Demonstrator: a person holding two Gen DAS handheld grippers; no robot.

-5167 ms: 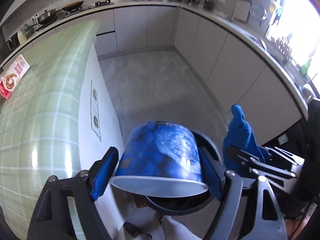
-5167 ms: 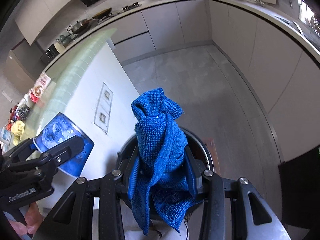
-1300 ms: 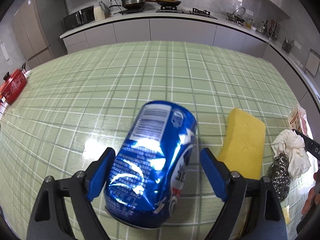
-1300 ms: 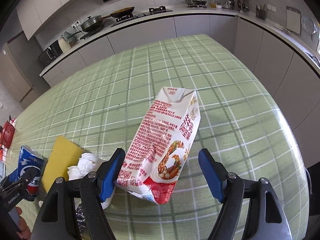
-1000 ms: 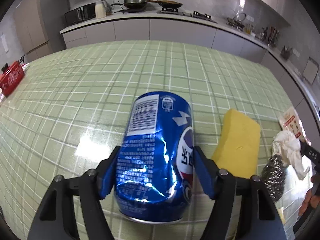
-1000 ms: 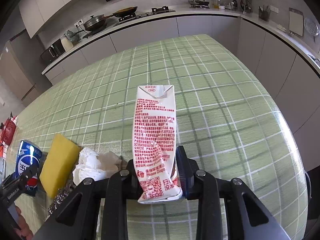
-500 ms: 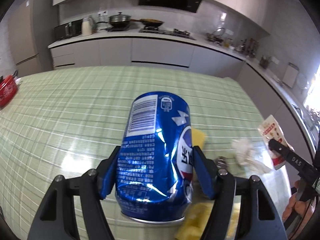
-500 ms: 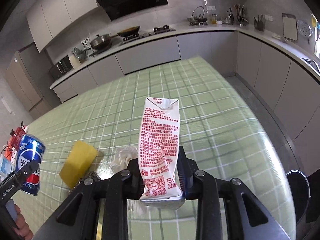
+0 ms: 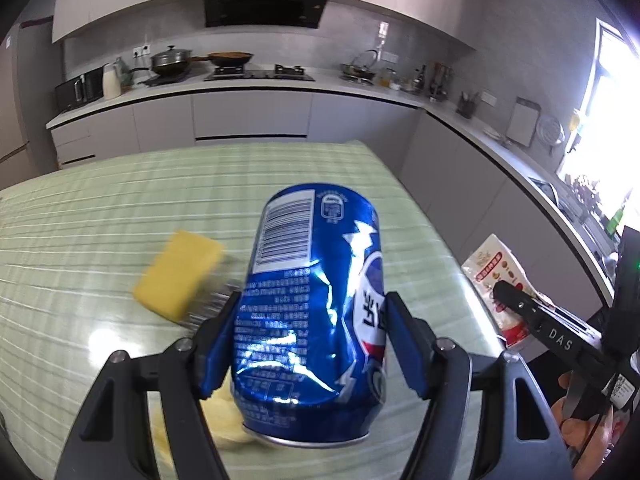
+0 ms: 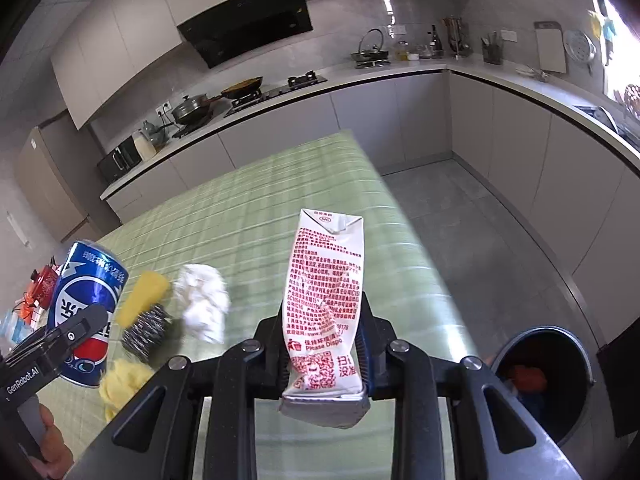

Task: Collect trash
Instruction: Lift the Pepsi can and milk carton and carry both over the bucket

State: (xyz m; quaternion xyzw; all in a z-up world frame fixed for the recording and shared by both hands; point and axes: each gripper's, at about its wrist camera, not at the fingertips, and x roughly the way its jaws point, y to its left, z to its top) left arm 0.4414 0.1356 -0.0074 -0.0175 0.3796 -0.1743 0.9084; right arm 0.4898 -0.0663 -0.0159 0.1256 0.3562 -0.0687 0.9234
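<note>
My left gripper is shut on a dented blue soda can and holds it above the green checked table. The can also shows in the right wrist view. My right gripper is shut on a flattened white and red milk carton, raised over the table's right edge. The carton also shows in the left wrist view. A dark round trash bin stands on the floor at the lower right, with orange and blue items inside.
On the table lie a yellow sponge, a steel scourer, a crumpled white tissue and a crumpled yellow piece. Grey kitchen counters run along the back and right walls. Grey floor lies right of the table.
Both grippers closed on the can and the carton about a second ago, then lifted them off the table and swung rightward; the trash bin has come into the right wrist view.
</note>
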